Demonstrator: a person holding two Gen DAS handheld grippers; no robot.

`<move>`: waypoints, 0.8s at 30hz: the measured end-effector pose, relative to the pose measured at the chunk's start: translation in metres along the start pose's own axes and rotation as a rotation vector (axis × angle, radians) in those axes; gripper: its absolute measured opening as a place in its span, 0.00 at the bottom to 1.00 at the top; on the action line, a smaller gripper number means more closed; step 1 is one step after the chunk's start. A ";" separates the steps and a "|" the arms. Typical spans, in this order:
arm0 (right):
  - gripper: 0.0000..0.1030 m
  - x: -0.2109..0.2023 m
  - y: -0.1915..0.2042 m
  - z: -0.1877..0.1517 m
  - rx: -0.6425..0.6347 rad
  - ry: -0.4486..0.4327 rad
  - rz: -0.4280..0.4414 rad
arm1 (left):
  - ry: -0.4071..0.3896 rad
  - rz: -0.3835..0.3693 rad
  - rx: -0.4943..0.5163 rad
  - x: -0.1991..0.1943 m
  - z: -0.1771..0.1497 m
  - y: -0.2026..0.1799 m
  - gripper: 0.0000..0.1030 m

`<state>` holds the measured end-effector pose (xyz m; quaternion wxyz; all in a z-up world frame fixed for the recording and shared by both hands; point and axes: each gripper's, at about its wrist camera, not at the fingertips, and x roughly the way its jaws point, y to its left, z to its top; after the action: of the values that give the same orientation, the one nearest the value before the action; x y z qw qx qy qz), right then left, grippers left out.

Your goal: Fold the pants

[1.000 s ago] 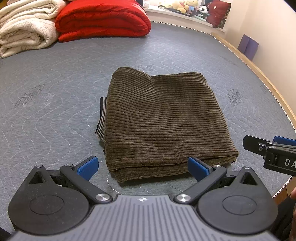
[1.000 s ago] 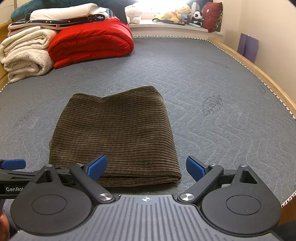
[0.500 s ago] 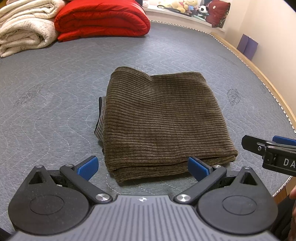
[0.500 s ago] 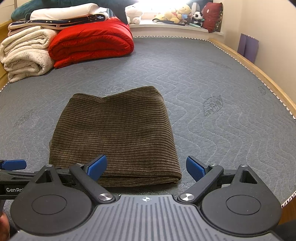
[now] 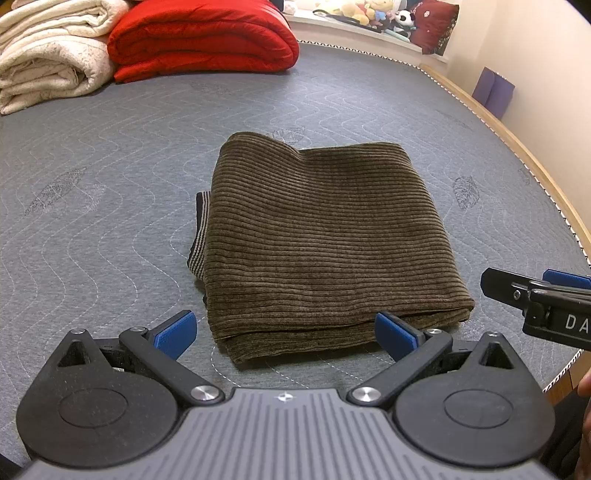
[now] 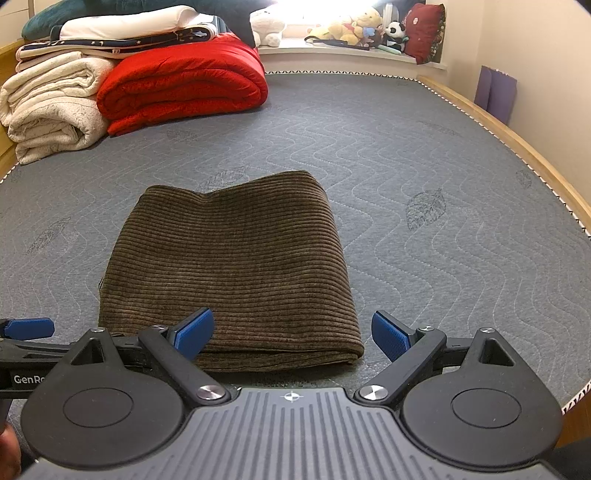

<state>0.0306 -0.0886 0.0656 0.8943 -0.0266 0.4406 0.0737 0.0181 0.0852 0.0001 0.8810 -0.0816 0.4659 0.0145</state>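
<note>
Lying folded into a squarish bundle, the pants [image 5: 325,240] rest on the bed [image 5: 110,177] toward its near edge. Both tongs hover just short of the pants' near fold, left [image 5: 284,330] and right [image 6: 291,330], each spread wide and holding nothing. Blankets [image 6: 177,81] are stacked at the far left corner.

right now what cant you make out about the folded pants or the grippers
- Pants inner layers: covered by the top fold, both views.
- Striped waistband: mostly tucked under; hidden in right wrist view.
- Right gripper: cut off by left wrist view's edge.
- Toys on ledge: too small.
</note>
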 end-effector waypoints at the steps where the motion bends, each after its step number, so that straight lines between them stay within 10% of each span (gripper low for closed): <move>1: 0.90 0.000 0.000 0.000 0.001 0.000 0.000 | 0.000 0.000 -0.001 0.000 0.000 0.000 1.00; 24: 0.90 0.001 -0.001 -0.001 -0.002 0.002 0.004 | -0.006 -0.007 0.008 0.000 -0.002 0.000 1.00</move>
<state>0.0303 -0.0895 0.0645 0.8937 -0.0270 0.4414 0.0758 0.0161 0.0851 -0.0013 0.8828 -0.0797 0.4629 0.0096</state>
